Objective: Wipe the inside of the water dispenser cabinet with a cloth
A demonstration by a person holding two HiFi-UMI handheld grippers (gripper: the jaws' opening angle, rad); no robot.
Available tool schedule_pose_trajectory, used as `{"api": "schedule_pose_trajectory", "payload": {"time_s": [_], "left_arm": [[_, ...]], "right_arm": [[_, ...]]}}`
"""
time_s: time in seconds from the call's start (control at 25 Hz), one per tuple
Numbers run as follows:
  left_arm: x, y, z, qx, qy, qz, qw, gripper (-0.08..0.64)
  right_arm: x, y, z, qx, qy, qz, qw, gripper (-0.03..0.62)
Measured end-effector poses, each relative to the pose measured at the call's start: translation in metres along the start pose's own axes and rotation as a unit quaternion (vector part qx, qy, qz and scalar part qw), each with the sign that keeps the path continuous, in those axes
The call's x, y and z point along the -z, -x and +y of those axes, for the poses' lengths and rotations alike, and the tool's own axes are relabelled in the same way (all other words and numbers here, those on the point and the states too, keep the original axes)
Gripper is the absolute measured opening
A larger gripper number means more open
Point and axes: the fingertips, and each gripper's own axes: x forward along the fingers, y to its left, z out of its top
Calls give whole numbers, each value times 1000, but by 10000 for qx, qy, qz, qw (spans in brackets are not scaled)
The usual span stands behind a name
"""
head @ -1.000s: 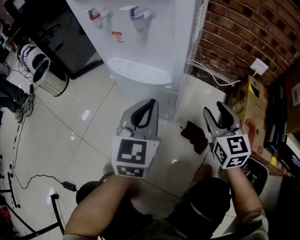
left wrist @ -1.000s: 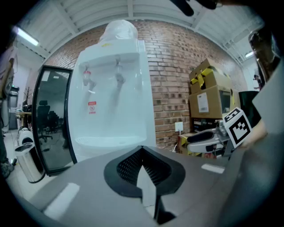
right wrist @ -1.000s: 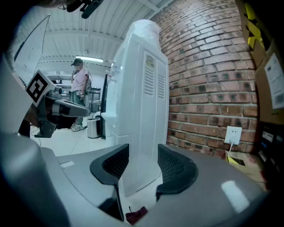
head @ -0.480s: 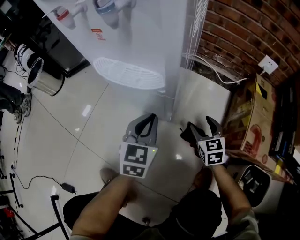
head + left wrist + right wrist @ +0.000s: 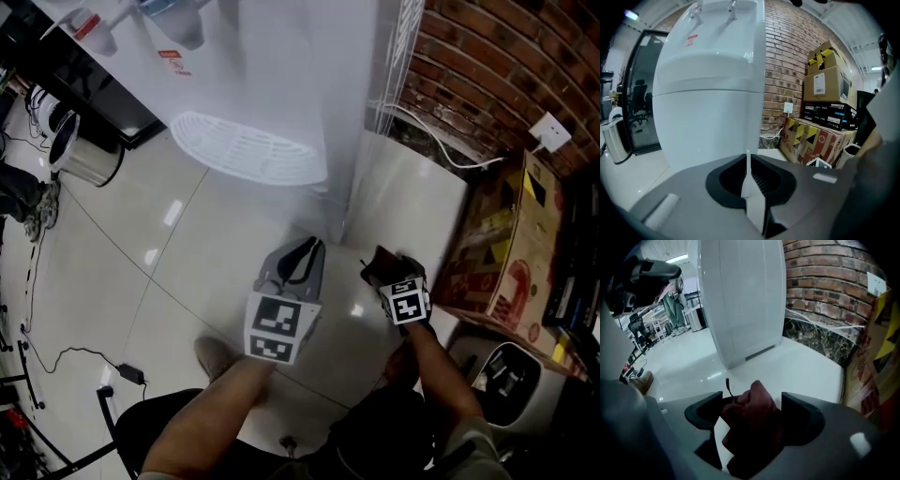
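Right tongs (image 5: 387,266) had just been opening wide, straddling the dark red cloth (image 5: 754,423) on the floor (image 5: 806,363), likely for pickup. Left tongs (image 5: 747,177) were shut and empty, with the water dispenser (image 5: 708,108) ahead.

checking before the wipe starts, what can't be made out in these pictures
- Cabinet of the water dispenser: the head view looks down from above, so the drip tray and body hide its door; inside unseen.
- Lower part of the cloth: right gripper view, lost in shadow between the jaws of the right gripper, which have just been opening.
- Tops of the taps: head view, cut off by the top edge.
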Motion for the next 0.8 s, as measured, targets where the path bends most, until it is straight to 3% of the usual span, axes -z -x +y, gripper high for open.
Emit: {"api": "schedule_pose_trajectory", "payload": {"time_s": [0.16,0.48,0.56,0.8], "left_arm": [[-6,2,4,7,17,-51,10000,0],[-25,24,11,5,46,-247,9997,0],[-35,32,12,-12,41,-355,9994,0],[-69,70,16,-342,-57,-631,9974,0]], "right_arm": [[25,-21,-1,18,289,540,9981,403],[41,-24,12,3,272,986,9948,138],[25,-12,11,1,241,808,9964,126],[-65,65,6,100,115,-324,9994,121]]}}
